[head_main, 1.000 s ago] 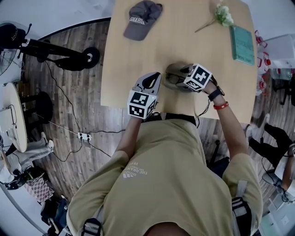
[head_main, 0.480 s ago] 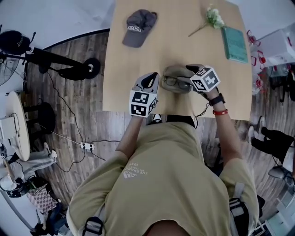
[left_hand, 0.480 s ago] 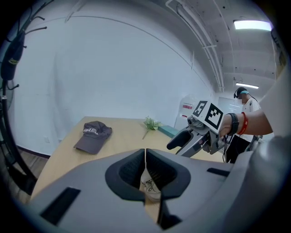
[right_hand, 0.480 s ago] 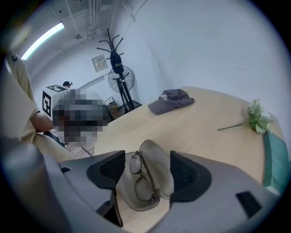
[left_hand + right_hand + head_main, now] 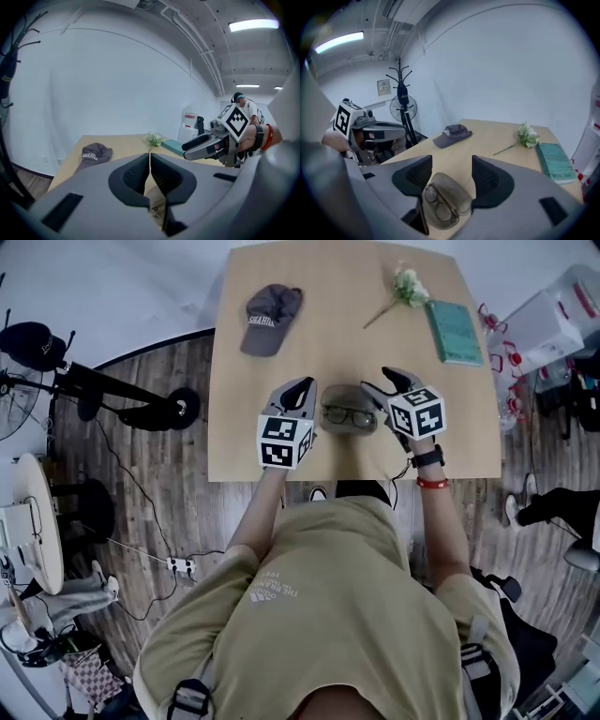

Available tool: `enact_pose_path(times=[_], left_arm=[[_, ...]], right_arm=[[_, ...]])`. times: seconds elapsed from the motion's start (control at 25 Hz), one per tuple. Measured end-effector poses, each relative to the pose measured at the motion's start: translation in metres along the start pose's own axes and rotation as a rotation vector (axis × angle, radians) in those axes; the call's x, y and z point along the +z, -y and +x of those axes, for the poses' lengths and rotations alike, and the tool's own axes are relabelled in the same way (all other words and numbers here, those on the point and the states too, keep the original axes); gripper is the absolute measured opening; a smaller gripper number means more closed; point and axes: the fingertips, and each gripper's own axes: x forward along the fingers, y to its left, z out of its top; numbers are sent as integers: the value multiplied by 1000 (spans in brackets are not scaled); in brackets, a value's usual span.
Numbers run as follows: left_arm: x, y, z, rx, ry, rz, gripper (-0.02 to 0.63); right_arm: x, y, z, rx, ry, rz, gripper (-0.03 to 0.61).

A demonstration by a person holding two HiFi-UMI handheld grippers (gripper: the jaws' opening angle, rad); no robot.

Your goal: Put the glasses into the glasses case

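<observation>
An open grey glasses case [image 5: 349,420] lies near the front edge of the wooden table [image 5: 309,352], with the dark-rimmed glasses [image 5: 348,414] lying in it. My left gripper [image 5: 302,390] hangs just left of the case, jaws shut with nothing between them [image 5: 150,161]. Just right of the case is my right gripper [image 5: 382,381], raised off the table. Its jaws stand open and are closing, pressing on nothing [image 5: 451,171]. In the right gripper view the case [image 5: 457,190] and glasses [image 5: 435,202] show below, in line with the gap.
A grey cap [image 5: 269,319] lies at the table's far left. A flower sprig [image 5: 405,284] and a green book [image 5: 451,330] lie at the far right. A fan on a stand [image 5: 402,101] is off the table's left side.
My right gripper has lifted off the case and drawn back to its right, uncovering the glasses in it. The left gripper has risen a little beside the case.
</observation>
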Motion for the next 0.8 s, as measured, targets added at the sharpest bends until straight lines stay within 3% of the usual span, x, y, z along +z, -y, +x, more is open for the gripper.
enact_pose_path(times=[0.4, 0.8], left_arm=[[33, 18, -6, -16, 69, 47, 28], [66, 27, -14, 49, 186, 61, 28]], right_arm=[[44, 5, -58, -158, 271, 60, 200], [58, 9, -95, -297, 396, 32, 99]])
